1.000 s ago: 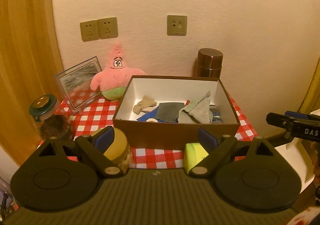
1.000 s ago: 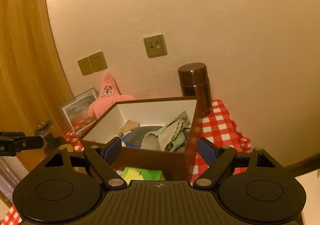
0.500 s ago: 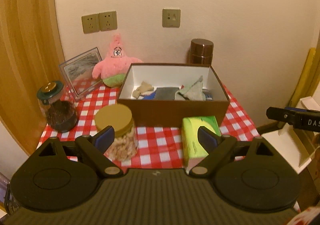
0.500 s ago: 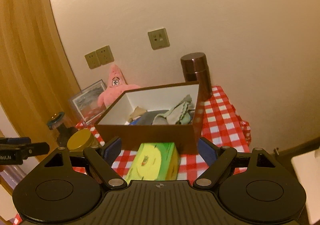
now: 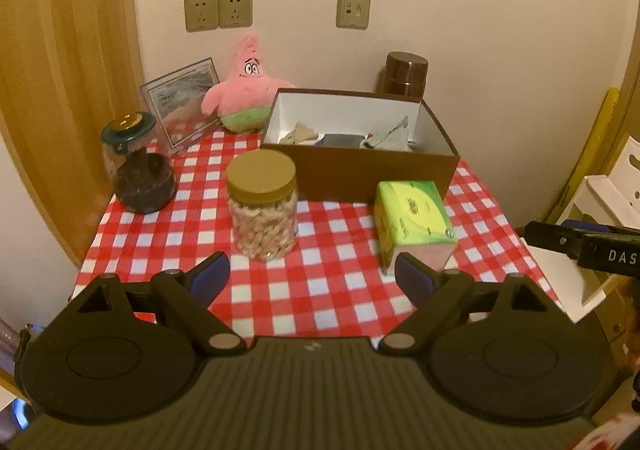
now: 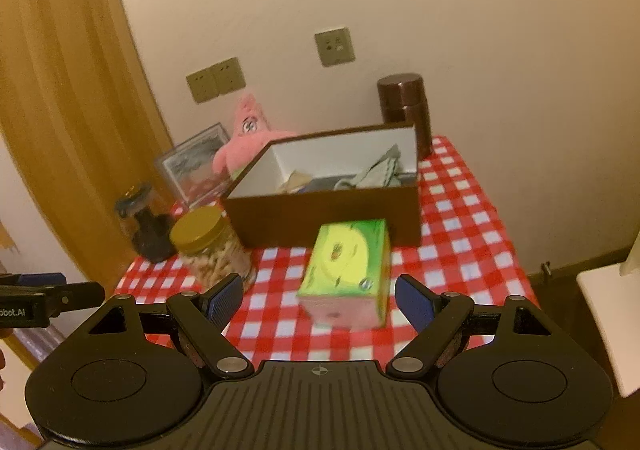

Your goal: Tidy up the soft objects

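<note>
Both grippers, left & right, are held wide open w/ nothing gripped. Soft cloths are seen inside the brown box near the table's far edge (pink plush at its far-left corner).

Checked cloth covers the desk; plush toy fuzzy; box matt cardboard; flask glossy metal.

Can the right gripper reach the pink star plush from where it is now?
Probably not directly: the pink star plush sits at the wall behind the brown box, and the tissue pack lies before the open right gripper.
</note>
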The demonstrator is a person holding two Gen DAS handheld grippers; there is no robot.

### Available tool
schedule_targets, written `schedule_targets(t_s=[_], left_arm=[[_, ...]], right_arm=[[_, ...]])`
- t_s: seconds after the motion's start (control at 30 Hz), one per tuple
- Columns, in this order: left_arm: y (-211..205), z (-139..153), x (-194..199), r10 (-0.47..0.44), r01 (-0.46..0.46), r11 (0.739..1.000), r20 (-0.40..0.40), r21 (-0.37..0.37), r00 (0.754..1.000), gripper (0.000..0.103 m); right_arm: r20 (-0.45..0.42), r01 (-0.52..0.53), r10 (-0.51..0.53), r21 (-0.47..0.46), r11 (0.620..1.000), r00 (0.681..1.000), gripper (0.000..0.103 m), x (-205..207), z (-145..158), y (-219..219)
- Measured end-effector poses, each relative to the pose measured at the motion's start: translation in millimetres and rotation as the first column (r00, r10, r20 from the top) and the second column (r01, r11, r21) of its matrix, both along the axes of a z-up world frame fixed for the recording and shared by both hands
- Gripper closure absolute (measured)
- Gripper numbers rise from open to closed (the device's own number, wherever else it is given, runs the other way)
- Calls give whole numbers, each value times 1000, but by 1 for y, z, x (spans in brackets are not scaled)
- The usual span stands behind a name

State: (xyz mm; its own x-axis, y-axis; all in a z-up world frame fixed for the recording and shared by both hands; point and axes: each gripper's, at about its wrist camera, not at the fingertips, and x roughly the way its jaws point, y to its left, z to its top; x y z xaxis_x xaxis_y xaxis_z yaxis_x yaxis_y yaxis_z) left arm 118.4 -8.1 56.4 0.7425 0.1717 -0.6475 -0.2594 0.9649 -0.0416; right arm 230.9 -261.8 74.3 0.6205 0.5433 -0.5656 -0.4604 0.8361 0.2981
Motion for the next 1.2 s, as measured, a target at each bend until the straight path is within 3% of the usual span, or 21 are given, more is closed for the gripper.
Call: schedule_targets(t_s=[0.43,1.2], left_arm=[[10,-18,-55,-38,36,999,-44,-28,998,15],[8,-42,-97,-92,84,994,-119,-69,989,15]], right_arm=[[-81,-44,39,-62,997,996,20,-71,-12,37],[-190,-64,41,-118,991,981,20,-131,-32,54]])
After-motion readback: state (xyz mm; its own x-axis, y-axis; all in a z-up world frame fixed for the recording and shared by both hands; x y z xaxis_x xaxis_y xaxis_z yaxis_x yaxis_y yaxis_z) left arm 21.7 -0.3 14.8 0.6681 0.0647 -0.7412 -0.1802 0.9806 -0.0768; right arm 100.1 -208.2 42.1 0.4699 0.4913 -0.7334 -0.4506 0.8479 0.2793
